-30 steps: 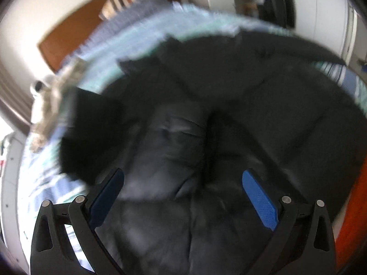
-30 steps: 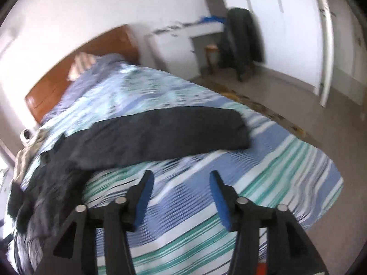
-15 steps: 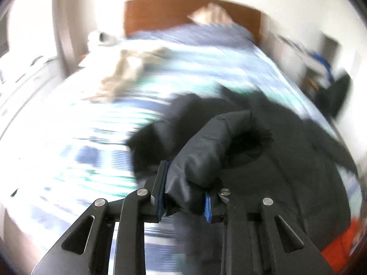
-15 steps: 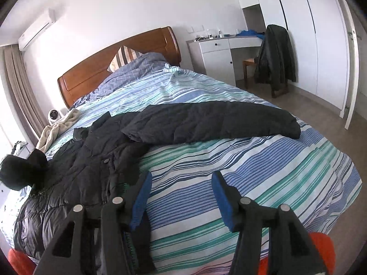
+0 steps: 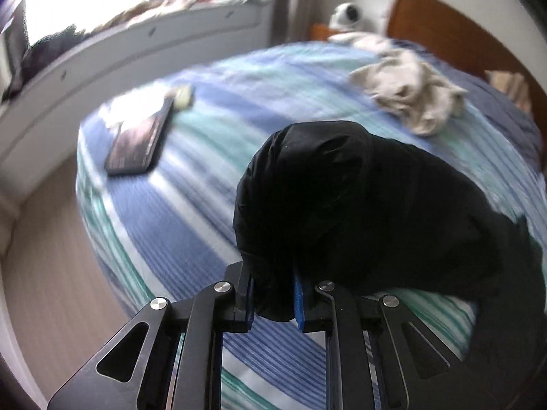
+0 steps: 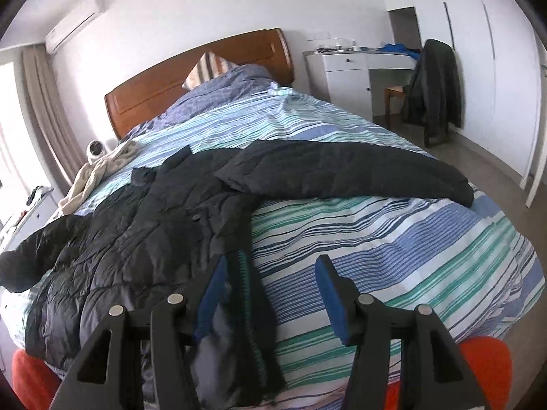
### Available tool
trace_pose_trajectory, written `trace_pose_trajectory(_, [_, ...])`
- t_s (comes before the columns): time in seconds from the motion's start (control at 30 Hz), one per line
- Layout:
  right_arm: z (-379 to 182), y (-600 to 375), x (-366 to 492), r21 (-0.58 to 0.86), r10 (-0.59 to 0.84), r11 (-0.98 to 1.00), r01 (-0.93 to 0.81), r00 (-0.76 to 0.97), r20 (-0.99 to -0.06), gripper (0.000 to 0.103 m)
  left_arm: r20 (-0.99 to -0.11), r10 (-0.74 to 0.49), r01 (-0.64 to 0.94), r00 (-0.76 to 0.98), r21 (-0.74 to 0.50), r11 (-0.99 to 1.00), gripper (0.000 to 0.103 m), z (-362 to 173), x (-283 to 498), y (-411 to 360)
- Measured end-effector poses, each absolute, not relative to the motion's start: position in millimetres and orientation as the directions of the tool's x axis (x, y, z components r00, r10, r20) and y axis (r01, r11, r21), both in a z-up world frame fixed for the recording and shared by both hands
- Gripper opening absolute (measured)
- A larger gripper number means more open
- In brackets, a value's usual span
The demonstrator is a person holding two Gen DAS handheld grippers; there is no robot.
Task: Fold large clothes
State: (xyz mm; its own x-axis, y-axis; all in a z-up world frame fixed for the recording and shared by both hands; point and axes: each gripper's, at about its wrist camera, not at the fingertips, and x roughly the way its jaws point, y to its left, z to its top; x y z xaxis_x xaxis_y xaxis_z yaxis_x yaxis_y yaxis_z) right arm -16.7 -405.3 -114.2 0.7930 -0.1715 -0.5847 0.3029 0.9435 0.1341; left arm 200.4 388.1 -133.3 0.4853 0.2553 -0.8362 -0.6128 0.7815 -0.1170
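Left gripper (image 5: 273, 299): jaws have just been closing and now pinch a bunched end of the black quilted puffer jacket (image 5: 359, 212); the blue pads press on the fabric from both sides, low centre of the left wrist frame; the dark bulk rises above the fingers and trails to the right edge
Right gripper (image 6: 273, 294): jaws stand about half open and grip nothing; the jacket's (image 6: 136, 239) front edge with its teal zipper (image 6: 243, 273) hangs just inside the left blue pad (image 6: 212, 283); whether it touches that pad cannot be told; the right pad is over bare stripes
Jacket position: spread across the left and centre of the right wrist frame; one sleeve (image 6: 342, 171) lies stretched toward the right; the other sleeve end shows at the left edge
Change: a second ago the left jaws were wide open over the jacket body with nothing between them; half a second ago they already held the fabric; the left view has since swung toward the window side; the right jaws keep the same gap
Surface: blue, teal and white striped duvet (image 6: 393, 239) on a bed with a wooden headboard (image 6: 191, 78)
Room: cream crumpled cloth (image 5: 410, 92) at upper right of the left view; dark flat phone (image 5: 140, 143) at left; white dresser (image 6: 355, 71) and a chair draped with a dark coat (image 6: 430, 89) at upper right of the right view
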Motion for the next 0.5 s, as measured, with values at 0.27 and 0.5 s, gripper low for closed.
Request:
trace_pose_trajectory(0.27, [-108.4, -400.4, -17.7, 0.096, -0.174, 0.953, 0.287, 0.780, -0.601, 0.055, -0.851, 0.316, -0.663, 0.419, -0.049, 0.747, 0.015, -138.4, 207.7, 394.4])
trace_pose_trajectory(0.5, [-103.6, -412.3, -12.4, 0.094, -0.170, 0.953, 0.288, 0.764, -0.623, 0.055, -0.863, 0.368, -0.662, 0.346, 0.054, 0.748, 0.028, -143.5, 224.8, 399.7])
